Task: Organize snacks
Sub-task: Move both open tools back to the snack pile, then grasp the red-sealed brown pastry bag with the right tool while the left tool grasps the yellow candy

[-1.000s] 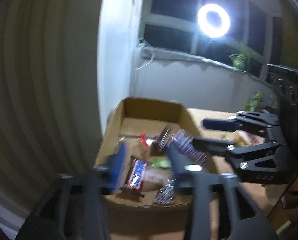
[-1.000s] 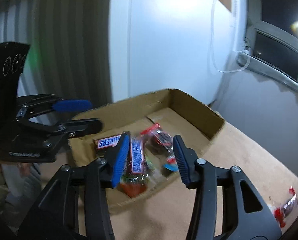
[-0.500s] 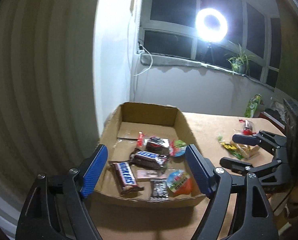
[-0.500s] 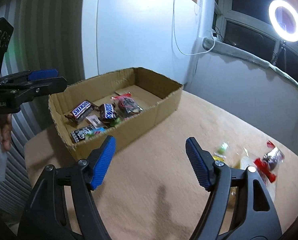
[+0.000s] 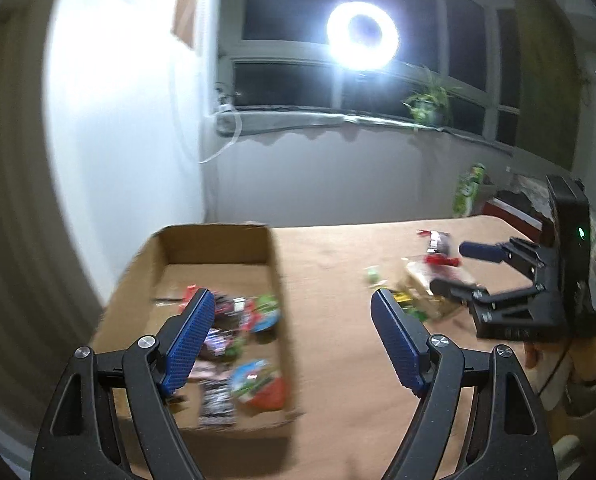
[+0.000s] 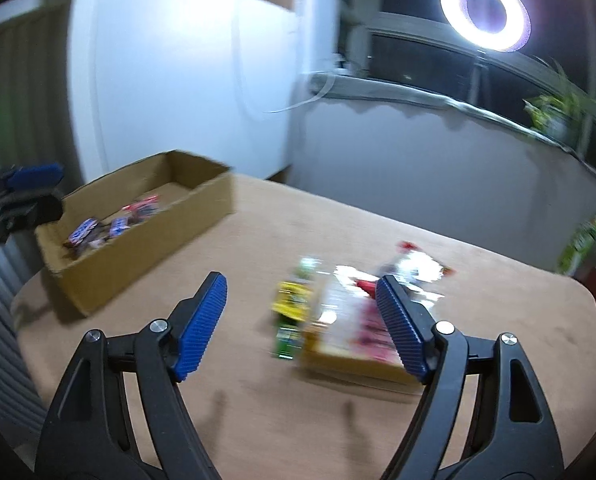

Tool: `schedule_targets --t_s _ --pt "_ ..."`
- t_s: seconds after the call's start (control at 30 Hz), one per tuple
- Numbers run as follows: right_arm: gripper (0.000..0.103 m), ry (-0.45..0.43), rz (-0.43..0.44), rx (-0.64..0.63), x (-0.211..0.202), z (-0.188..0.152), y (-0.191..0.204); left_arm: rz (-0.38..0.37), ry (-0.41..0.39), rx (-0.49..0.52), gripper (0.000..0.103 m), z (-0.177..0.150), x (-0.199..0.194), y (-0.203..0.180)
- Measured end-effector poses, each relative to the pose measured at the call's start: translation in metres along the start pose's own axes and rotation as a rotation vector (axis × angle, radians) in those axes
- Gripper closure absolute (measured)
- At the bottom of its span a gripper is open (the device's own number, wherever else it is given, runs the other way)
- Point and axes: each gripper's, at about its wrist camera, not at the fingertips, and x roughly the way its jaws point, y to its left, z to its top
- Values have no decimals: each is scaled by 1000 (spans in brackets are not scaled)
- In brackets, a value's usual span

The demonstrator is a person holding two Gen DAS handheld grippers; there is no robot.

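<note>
Left tongs (image 5: pixel 287 340) hovering wide over box (image 5: pixel 213 240) edge; right tongs (image 6: pixel 302 324) gaping wide, w/ nothing held, over snack pile (image 6: pixel 338 312) on table (image 6: pixel 498 360).

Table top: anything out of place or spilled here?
Nothing spilled. A few snacks lie loose in a heap on the table, outside the cardboard box that holds the rest. Both grippers are open and empty. The frames are blurred.
</note>
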Motion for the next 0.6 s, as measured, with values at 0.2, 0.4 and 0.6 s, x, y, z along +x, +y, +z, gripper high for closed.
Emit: schedule_targets --t_s 0.2,0.4,0.6 --pt "23 6 -65 61 -13 -8 -49 -95 30 54 23 1 21 -50" --pt "23 22 -50 139 -12 -14 -77 -139 135 22 23 -12 68 -86" --pt "23 3 14 150 -15 -8 -83 -20 220 21 23 -18 112 -94"
